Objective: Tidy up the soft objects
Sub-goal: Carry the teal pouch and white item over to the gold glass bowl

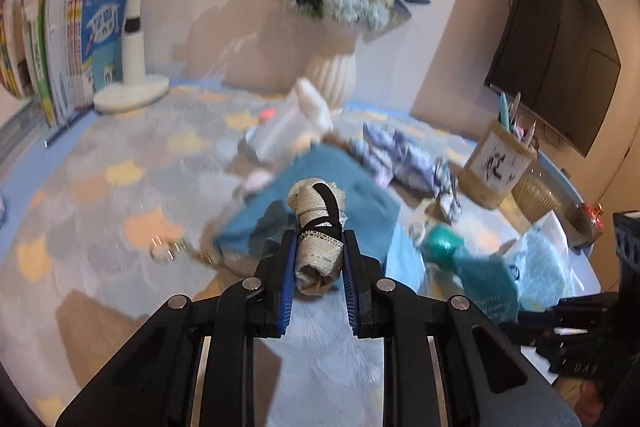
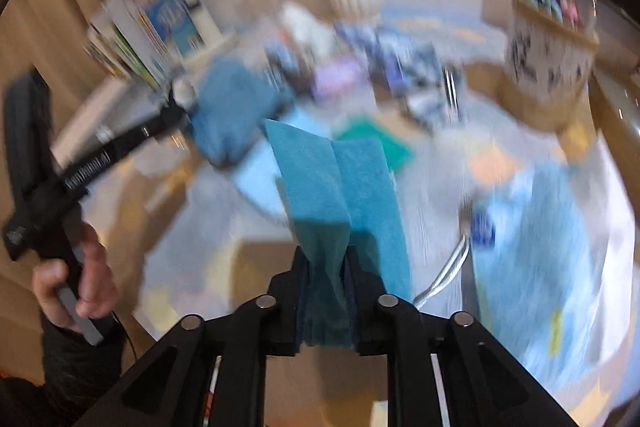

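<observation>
My left gripper [image 1: 319,241] is shut on a rolled cream cloth [image 1: 316,223] bound with a black band, held above the table. Beyond it lies a folded dark teal towel [image 1: 320,179] and a crumpled blue-and-white patterned cloth [image 1: 408,157]. My right gripper [image 2: 327,253] is shut on a folded teal cloth [image 2: 336,187] that stands up from between the fingers. In the blurred right wrist view the left gripper [image 2: 182,99] shows at the left with a hand [image 2: 76,283] on its handle, beside the dark teal towel [image 2: 230,111].
A white vase of blue flowers [image 1: 334,71], a lamp base [image 1: 132,93] and upright books [image 1: 60,55] stand at the back. A pen holder [image 1: 498,163] sits at the right below a dark monitor [image 1: 560,27]. Light blue packets [image 1: 540,267] lie at the right edge.
</observation>
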